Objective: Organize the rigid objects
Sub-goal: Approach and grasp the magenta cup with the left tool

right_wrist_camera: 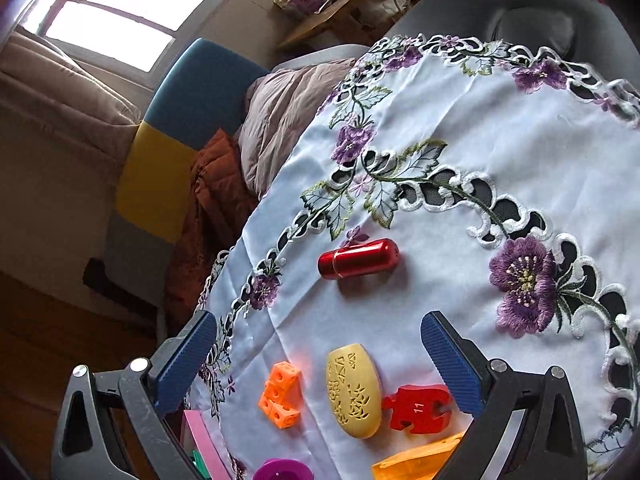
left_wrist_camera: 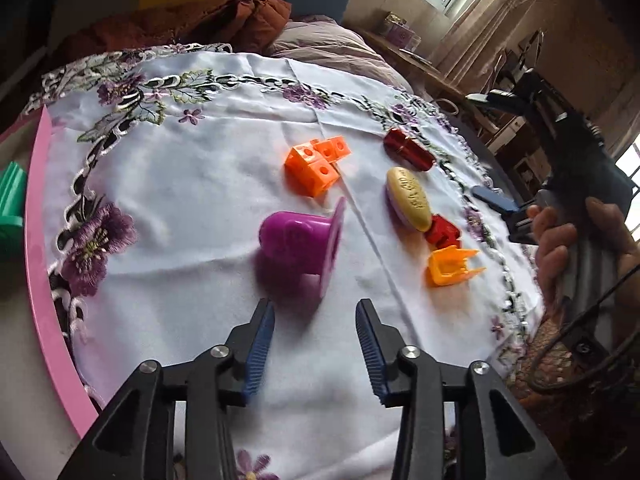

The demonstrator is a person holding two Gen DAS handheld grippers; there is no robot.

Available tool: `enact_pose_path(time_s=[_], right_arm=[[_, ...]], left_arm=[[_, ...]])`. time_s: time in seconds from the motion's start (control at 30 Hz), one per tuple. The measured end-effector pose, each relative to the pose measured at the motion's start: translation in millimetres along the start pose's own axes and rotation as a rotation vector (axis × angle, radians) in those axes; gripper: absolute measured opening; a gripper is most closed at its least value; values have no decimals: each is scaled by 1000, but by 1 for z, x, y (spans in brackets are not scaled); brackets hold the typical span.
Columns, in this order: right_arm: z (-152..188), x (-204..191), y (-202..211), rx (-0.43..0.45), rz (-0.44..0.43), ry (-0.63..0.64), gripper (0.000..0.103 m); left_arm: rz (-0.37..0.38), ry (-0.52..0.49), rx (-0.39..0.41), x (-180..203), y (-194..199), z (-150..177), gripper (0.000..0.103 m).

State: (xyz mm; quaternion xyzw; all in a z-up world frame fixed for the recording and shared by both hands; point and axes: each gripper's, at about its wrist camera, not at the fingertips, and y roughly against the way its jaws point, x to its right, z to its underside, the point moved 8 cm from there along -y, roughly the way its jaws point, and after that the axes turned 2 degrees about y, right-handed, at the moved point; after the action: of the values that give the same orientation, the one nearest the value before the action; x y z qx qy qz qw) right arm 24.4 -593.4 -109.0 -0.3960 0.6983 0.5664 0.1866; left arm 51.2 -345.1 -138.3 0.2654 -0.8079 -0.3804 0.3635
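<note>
1. Since the task is to organise rigid objects, we first record where they lie: all rest loose on the embroidered tablecloth [left_wrist_camera: 192,208], none yet gathered.
2. We find the purple cup [left_wrist_camera: 302,240] tipped on its side, flared rim toward the right, just ahead of the left gripper [left_wrist_camera: 316,316]. The jaws stand parted with nothing between them and no contact with the cup; we judge them lined up on it as the nearest piece.
3. We note the orange cube cluster [left_wrist_camera: 318,164] beyond the cup, well apart from it.
4. To the right we find a tighter group: the yellow oval case [right_wrist_camera: 354,394], the red puzzle piece [right_wrist_camera: 416,408] touching its edge, and the orange clip-like piece [right_wrist_camera: 420,460] just beside.
5. The red metallic capsule [right_wrist_camera: 360,258] lies alone, nearer the embroidered border.
6. The right gripper [right_wrist_camera: 320,360] hangs above the oval case with jaws spread wide and empty, a hand [left_wrist_camera: 560,240] on its grip.
7. A pink tray edge [left_wrist_camera: 40,240] borders the cloth at the left; we judge it a likely destination.
</note>
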Motion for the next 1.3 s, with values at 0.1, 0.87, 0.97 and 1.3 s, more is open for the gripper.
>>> enact_pose_path(time_s=[0.1,0.87,0.97,1.3], right_arm=[[3,-2,-2,-16,-10,1,103],[7,-9,-7,-47,-42,16,103],[6,-8,-7,-45,-40,16,103],[4,-2,-9,-55,-34,-8,103]], left_arm=[[-65,-48,63,1,13,-7,43],[-100,-238,-45,4,-38,-37,50],[-97,-236,-16,4,-36,-35,50],[-127,-189,57,-2,-13,-28,44]])
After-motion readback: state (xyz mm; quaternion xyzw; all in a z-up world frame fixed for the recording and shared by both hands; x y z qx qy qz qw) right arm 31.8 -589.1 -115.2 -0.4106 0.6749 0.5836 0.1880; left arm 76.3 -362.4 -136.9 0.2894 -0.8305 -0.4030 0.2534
